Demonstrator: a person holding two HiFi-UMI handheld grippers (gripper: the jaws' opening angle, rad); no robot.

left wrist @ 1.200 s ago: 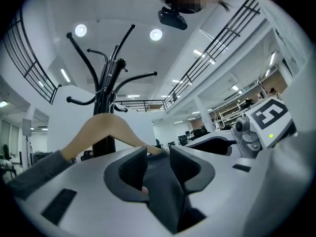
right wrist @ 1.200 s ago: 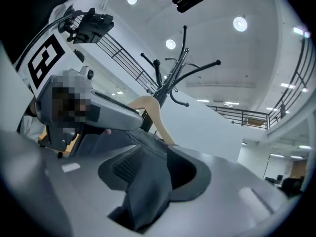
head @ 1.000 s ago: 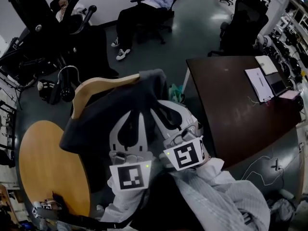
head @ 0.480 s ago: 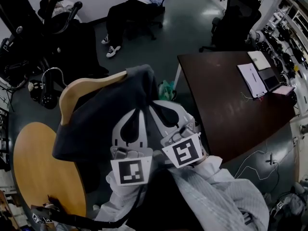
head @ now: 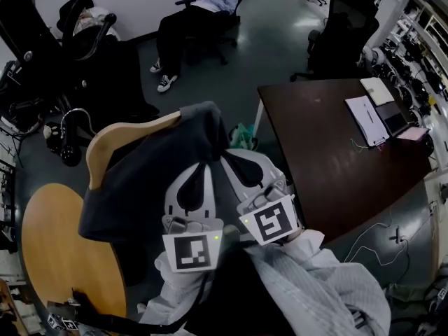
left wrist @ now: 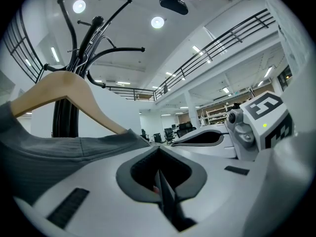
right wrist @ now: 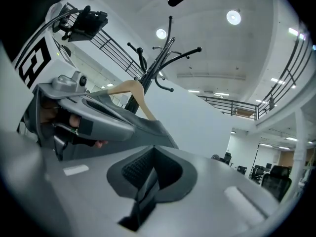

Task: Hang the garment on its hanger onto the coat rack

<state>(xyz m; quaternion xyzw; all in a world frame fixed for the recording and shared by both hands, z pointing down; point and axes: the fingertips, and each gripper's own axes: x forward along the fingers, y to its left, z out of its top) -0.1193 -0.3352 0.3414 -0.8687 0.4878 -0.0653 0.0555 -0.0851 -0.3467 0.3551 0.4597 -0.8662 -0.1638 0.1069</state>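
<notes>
Garment (head: 147, 180) on its hanger (head: 119, 135) is up in the air in the head view. The left gripper (head: 199, 177) and right gripper (head: 241, 168) have their tips under its near edge.

Left gripper view: jaws together, cloth running up to the tip and seemingly pinched. The rack (left wrist: 81, 53) stands beyond the hanger.

Right gripper view: jaws likewise together at the cloth's edge.

Pickup looks done. Carrying it over and hooking it onto the rack remain.
</notes>
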